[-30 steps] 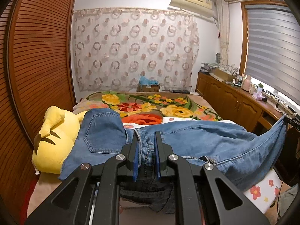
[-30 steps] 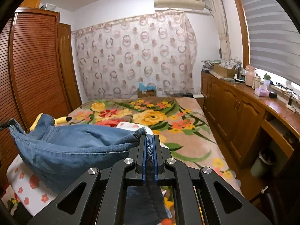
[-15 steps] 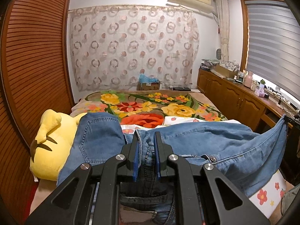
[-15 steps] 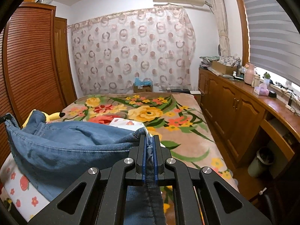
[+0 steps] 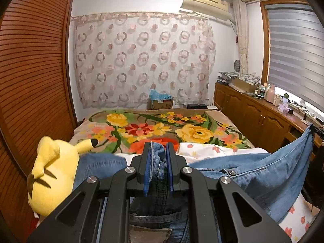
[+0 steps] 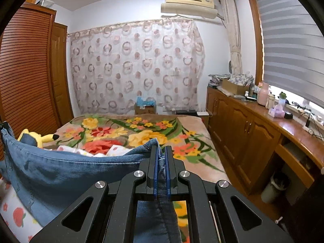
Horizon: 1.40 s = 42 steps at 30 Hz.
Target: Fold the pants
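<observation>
Pants point(image 5: 263, 174), blue denim jeans, hang stretched between two handheld grippers above a bed w/ a floral blanket point(image 5: 162, 125). Left wrist view: left gripper point(image 5: 158, 169) sits bottom centre of frame, fingers clenched on a thick bunch of denim, seams & darker inner fabric showing below. From there the jeans run right across the lower frame to the far right edge, where the other gripper holds them, mostly out of sight. A yellow plush toy point(image 5: 48, 174) lies lower left, touching the denim edge. White sheet w/ small flowers point(image 5: 204, 148) shows under the jeans, centre right.

Right wrist view: right gripper point(image 6: 161, 167) bottom centre, fingers clenched on a thin seamed edge. Denim sags leftward to the left edge of frame in a shallow curve. Wooden counter point(image 6: 269, 119) w/ bottles runs along the right.

Judgement: step in hand is likely carrying the spread garment to lay or fold it. To do it well, keep both grips tight, keep the span taut & level so it doesn't sag onto the toy, & lower both ends evenly.
</observation>
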### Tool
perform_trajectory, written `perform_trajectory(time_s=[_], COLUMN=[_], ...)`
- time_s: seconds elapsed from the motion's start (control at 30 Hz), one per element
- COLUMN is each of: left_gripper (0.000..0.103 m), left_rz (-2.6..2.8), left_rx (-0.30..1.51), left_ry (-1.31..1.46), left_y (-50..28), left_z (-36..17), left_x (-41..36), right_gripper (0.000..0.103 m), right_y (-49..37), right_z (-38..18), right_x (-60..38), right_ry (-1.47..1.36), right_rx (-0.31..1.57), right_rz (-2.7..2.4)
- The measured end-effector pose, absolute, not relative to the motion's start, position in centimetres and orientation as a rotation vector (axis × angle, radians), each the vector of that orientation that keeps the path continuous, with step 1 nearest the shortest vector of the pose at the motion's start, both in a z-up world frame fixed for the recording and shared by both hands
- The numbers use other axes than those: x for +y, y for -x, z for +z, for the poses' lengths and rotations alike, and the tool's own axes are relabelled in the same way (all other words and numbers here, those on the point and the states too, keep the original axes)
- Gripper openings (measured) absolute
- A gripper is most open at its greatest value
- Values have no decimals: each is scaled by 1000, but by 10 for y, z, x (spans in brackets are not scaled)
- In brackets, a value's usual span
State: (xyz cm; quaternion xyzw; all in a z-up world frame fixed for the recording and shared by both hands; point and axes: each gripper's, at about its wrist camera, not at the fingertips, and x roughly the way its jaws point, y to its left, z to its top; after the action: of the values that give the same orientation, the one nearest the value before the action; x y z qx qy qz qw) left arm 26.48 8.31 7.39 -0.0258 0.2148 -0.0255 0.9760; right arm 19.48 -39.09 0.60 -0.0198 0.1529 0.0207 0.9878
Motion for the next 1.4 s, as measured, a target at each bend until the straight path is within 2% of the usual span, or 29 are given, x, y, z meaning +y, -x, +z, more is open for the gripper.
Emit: perform_trajectory(time_s=[0.47,0.7,0.9,0.97,1.07,1.13,1.2,1.3,1.4], left_gripper=[15,16,18,27,50,57,80,81,81], left_rz=[-24,-29,-36,-46,-51,-60,-66,-84,-91], left_rx=[537,564,595,594,586,580,577,581,593], left_ry=[45,43,21,32,64,60,60,60,54], left_y=[-335,-349,-357,-354,-348,-341,-334,-323,-311], left_z=[29,23,20,19,21,21,21,18,15], left_x=[91,93,92,95,100,101,100,96,93], right_gripper=[6,6,6,6,6,6,6,6,25], right_y=[-281,-314,-323,-330,-336,-339,-343,-343,-334], right_z=[-29,-11,-18,-18,-16,-16,-16,-12,-1], right_x=[-370,-362,-359,-357,-356,-356,-357,-361,-363], right_ry=[90,109,123,133,138,145,143,114,99], right_rx=[411,446,477,490,506,514,528,549,549], right_rz=[21,4,0,-4,-6,-11,-13,-11,-18])
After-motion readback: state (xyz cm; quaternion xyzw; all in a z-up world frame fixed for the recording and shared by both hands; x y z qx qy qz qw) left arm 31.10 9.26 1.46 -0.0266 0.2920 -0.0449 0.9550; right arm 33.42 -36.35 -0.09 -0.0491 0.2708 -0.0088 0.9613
